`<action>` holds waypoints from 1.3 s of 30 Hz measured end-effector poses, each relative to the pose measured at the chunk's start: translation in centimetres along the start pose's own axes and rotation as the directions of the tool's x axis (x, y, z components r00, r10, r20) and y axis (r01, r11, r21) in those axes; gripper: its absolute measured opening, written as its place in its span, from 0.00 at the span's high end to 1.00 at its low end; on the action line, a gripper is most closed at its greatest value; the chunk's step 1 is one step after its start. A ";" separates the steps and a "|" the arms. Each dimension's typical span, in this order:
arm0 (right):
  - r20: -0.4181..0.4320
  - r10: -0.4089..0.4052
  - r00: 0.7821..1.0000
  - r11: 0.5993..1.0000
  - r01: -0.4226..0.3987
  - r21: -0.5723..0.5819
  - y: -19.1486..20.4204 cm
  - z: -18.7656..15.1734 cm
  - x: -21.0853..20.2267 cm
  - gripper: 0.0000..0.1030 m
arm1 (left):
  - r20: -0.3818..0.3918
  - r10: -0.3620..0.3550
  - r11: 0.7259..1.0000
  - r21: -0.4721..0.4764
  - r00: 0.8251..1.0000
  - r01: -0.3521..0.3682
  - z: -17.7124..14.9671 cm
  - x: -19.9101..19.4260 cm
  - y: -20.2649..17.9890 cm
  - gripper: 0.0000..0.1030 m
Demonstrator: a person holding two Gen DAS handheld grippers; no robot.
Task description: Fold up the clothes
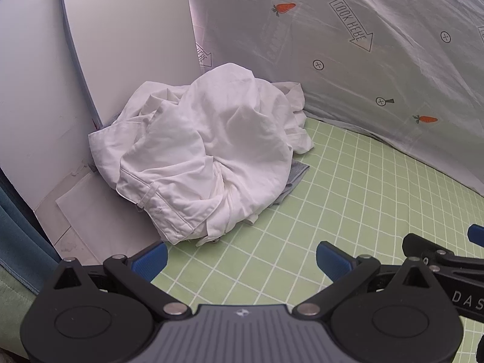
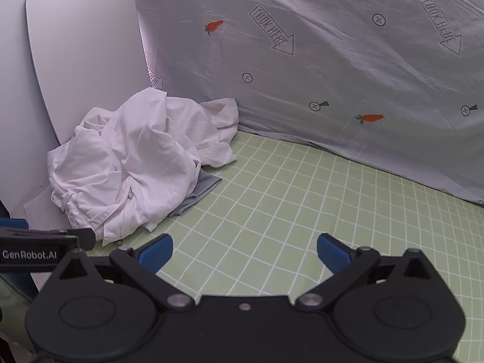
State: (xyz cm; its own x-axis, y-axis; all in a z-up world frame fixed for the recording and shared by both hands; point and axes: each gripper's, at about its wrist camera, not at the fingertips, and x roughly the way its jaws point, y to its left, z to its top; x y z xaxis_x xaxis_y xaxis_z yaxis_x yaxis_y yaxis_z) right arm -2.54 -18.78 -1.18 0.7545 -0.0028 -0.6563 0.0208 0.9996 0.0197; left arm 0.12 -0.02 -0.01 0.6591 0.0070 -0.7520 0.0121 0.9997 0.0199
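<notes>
The work surface is a flat bed covered by a pale green sheet with a white grid pattern. A crumpled heap of white clothes lies in its far left corner, partly covering a grey garment that rests flat on the sheet.

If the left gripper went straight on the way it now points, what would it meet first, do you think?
Probably the bare green checked sheet, then the carrot-print cloth behind. The white garment pile lies left of that line, though depth is unclear.

A crumpled white garment lies heaped, unfolded, in the far left corner of the bed, seams and a belt loop showing. A grey cloth pokes out flat beneath its right side.
</notes>
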 end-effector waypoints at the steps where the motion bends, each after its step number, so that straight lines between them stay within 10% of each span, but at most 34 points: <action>1: -0.001 0.000 1.000 1.000 0.000 -0.001 0.1 0.0 0.0 0.00 | -0.002 0.000 1.000 0.000 1.000 0.000 0.0 0.0 0.0 0.00; 39: -0.016 -0.009 1.000 1.000 0.009 -0.008 0.6 -0.3 0.7 0.00 | -0.035 -0.005 1.000 0.002 0.999 0.005 0.4 1.0 0.1 0.00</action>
State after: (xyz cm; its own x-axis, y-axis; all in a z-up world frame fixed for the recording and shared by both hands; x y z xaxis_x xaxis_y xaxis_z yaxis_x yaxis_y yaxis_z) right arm -2.22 -18.16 -1.90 0.7437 -0.0113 -0.6684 0.0222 0.9997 0.0078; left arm 1.09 0.07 -0.49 0.6324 0.0029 -0.7746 0.0172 0.9997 0.0178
